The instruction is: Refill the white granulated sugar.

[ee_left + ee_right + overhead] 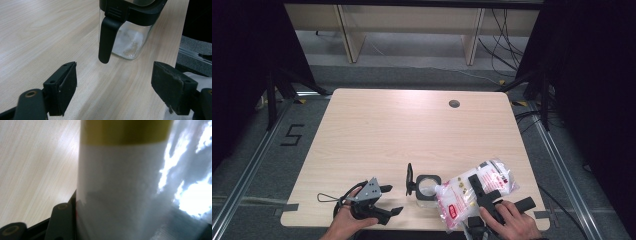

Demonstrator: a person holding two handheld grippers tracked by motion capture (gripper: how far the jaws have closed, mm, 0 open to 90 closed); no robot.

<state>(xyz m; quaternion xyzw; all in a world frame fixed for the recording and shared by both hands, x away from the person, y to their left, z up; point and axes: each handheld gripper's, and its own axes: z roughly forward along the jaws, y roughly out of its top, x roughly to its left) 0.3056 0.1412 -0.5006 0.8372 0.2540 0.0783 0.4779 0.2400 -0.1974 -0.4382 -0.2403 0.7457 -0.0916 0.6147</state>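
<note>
While my right gripper (482, 192) clamps the clear plastic bag of white powder with red print (472, 192), I hold that bag tilted over the near right part of the pale wooden table (412, 125), its lower corner dipping into the mouth of the small clear square jar with a black rim (428, 190). In the right gripper view the bag (120, 195) sits pressed against the one black jaw I can see, its film blurred and crossed by a yellow band at the top.

My left gripper (387, 200) rests low on the table just left of the jar, jaws spread wide with nothing between them. In the left gripper view its two black pads (67, 87) stand well apart over bare wood, and the jar (130, 40) lies ahead of them, not touched. The jar's black flip lid (108, 40) hangs open down its side, and a thin layer of white powder (127, 42) lies in the glass bottom. In the high view the lid (410, 180) stands up at the jar's left edge.
</note>
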